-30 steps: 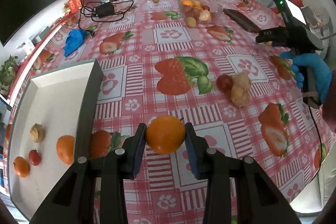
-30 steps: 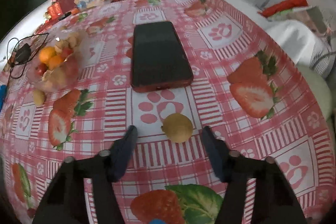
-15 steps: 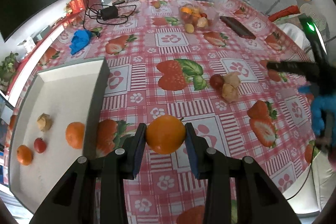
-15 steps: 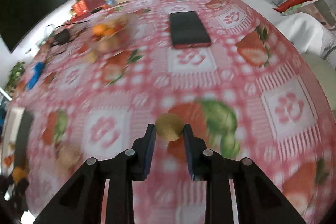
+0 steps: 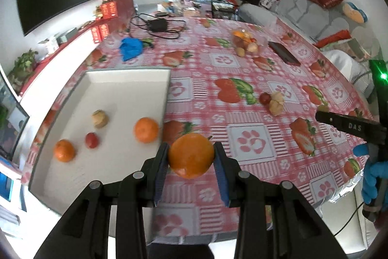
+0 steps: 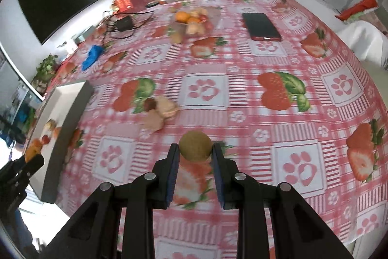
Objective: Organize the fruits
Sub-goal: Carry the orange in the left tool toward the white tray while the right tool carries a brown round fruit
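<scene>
Fruits lie scattered over the table (image 5: 242, 113) with its strawberry-and-paw cloth, the largest thing we see. On its left edge sits our white tray (image 5: 126, 81), holding four pieces: two oranges (image 5: 146, 129), one small red fruit (image 5: 92, 140) and one husked fruit (image 5: 99, 118). Far across the cloth a clear bowl (image 5: 249, 43) holds a heap of mixed fruit we cannot count, with a dark phone (image 5: 284, 52) just beside it and a blue glove (image 5: 131, 48) and a black charger (image 5: 157, 24) with its cable well apart on the left. Mid-table, between tray and phone, one red fruit touches two papery husked ones (image 5: 276, 102). Our left gripper (image 5: 191, 159) clamps a big orange (image 5: 191, 155) between its pads, just beside the tray's near right wall. Our right gripper (image 6: 195, 154) pinches a small brownish-green round fruit (image 6: 195, 146) narrowly, above the cloth near the husked pair.
</scene>
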A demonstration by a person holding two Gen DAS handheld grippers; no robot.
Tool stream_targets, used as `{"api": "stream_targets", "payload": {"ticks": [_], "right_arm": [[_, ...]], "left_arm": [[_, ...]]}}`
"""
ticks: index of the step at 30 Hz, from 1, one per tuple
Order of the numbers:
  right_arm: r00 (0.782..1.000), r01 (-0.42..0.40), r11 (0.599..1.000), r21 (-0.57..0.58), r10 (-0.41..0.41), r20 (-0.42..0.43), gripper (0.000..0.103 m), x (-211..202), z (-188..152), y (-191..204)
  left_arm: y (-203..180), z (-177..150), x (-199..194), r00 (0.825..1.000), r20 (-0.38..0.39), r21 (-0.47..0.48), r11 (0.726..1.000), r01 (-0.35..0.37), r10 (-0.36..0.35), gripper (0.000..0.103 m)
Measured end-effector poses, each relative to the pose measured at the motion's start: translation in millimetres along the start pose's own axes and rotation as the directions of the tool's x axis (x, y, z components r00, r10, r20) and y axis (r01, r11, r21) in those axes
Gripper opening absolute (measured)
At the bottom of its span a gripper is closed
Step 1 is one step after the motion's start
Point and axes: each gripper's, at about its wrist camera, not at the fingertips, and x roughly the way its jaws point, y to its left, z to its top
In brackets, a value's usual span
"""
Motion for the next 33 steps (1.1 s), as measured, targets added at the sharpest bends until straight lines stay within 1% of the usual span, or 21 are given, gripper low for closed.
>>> {"api": "stream_targets", "payload": {"ticks": [8,13,23,29,33], "right_arm": [[1.0,-0.03,0.997,-0.077,0.029,-0.011,0.028,0,-3,50],[0.999,-0.05,0.991,-0.122,0.048,-0.02,0.028,3,0,80],[0.994,-0.105,0.972,-0.208,0.097,-0.048,0.028,12,9,144],[0.988,-0.153,0.948,-0.278,0.14,-0.066,0.028,18,13,191],[0.983,-0.179,0.932,-0.316,0.16,-0.085,0.028,25,15,216]], "left_arm": [[47,-17,-11,0.999,0.006,-0.085,0.996,-0.033,0.034,0.04],[72,-20,-14,0.999,0.012,-0.13,0.99,-0.047,0.049,0.04],[110,-12,-14,0.995,0.033,-0.147,0.985,-0.086,0.092,0.04],[135,-6,-12,0.993,0.027,-0.177,0.978,-0.108,0.115,0.04],[145,-4,-6,0.992,0.017,-0.189,0.975,-0.117,0.123,0.04]]}}
